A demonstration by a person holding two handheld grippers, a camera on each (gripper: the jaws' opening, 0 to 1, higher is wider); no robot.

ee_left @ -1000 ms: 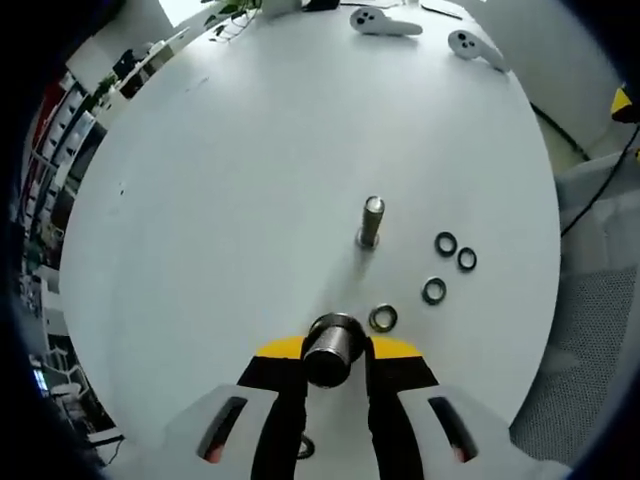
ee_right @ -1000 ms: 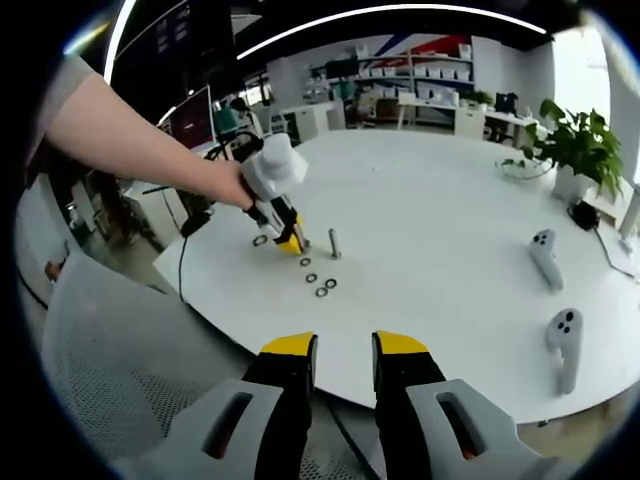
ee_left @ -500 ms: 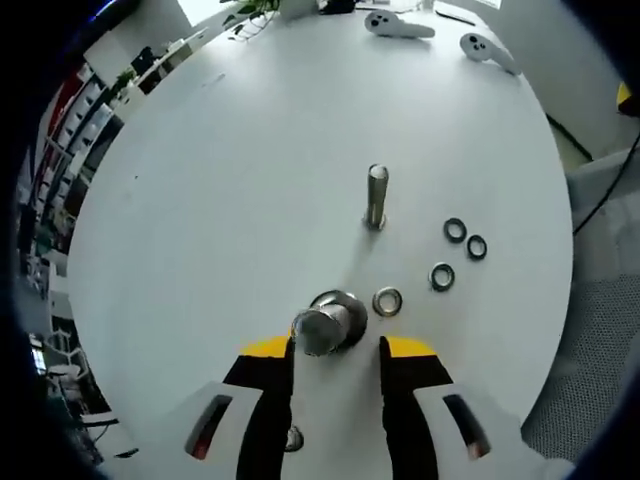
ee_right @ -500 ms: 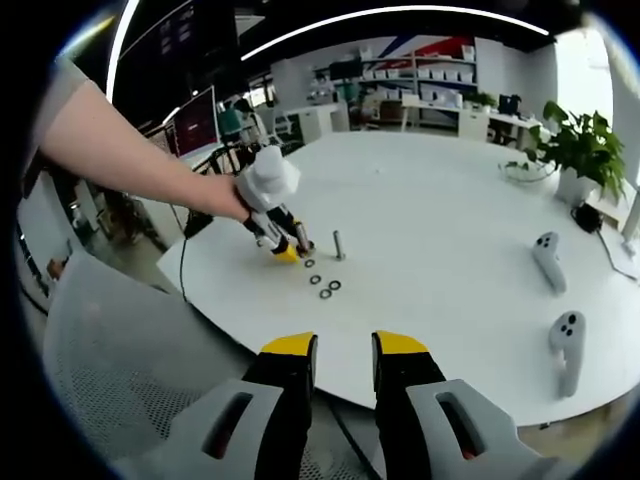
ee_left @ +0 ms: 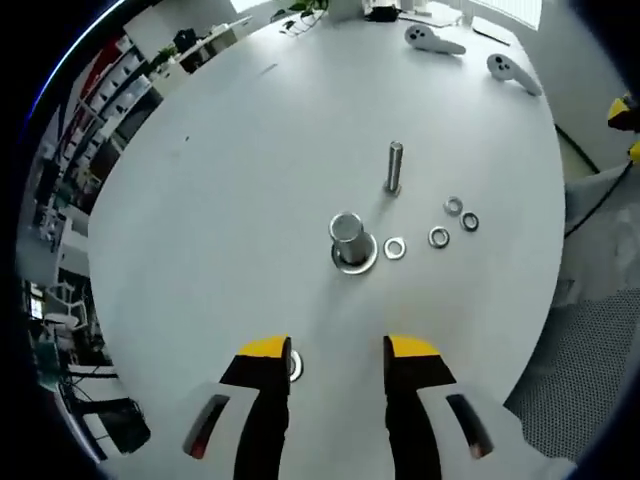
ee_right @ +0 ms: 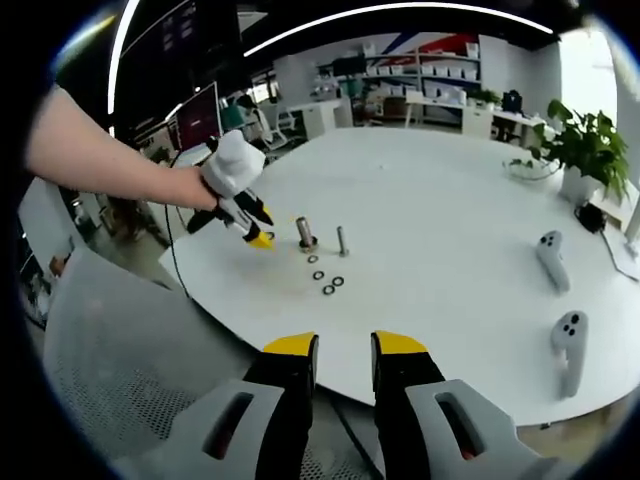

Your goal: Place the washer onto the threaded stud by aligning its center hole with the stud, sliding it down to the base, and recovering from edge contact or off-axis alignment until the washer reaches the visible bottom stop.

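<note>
Left tongs (ee_left: 336, 362): yellow-tipped, apart, empty, above the round white bench (ee_left: 220, 200).
Right tongs (ee_right: 344, 350): apart, empty, off the near bench edge.
Thick short metal stud (ee_left: 348, 238): upright beyond the left tongs, wide washer at its base.
Thin threaded steel stud (ee_left: 394, 166): upright, farther, bare.
Loose steel washers (ee_left: 395, 247): flat, right of the thick stud.
</note>
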